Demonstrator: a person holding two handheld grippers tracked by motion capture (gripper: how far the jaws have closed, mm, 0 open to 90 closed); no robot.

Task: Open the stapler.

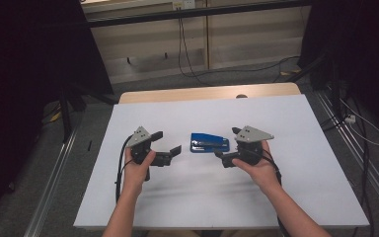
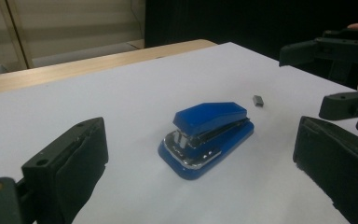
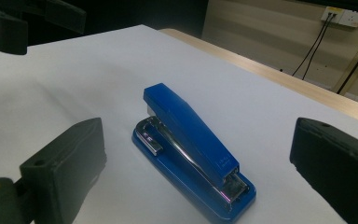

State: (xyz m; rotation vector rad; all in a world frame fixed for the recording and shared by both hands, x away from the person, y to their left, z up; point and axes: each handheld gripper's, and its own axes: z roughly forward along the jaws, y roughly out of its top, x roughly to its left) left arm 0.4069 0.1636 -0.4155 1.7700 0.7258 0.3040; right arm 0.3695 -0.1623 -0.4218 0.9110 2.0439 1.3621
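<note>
**A:** What is lying in front of the person, starting with the biggest thing?

**B:** A wide white sheet-covered table (image 1: 296, 197) is filling the middle of the high view, with a pale wooden edge showing along its far side. A person's two forearms are coming in from the bottom of the frame, each hand holding a black two-jaw tool.

**A:** How are the tools standing?

**B:** The left gripper (image 1: 169, 144) is sitting left of centre with its jaws spread wide, holding nothing. The right gripper (image 1: 225, 146) is sitting right of centre, likewise gaping wide and empty. Both are pointing inward toward each other.

**A:** And between them?

**B:** A glossy blue desk stapler with a silver metal magazine (image 1: 209, 142) is resting flat on the table at the centre of the high view, closed, near both grippers but touching neither. In the left gripper view it (image 2: 206, 138) is lying mid-frame between the two jaws. In the right gripper view it (image 3: 192, 148) is running from the centre toward the lower right.

**A:** Anything smaller?

**B:** A tiny grey block, possibly a strip of staples (image 2: 258, 100), is lying just beyond the stapler, right of centre in the left gripper view.

**A:** Which step is in hand?

**B:** It looks like the approach, before any grasp. The next move probably calls for one gripper closing across the stapler's body to steady it.
</note>
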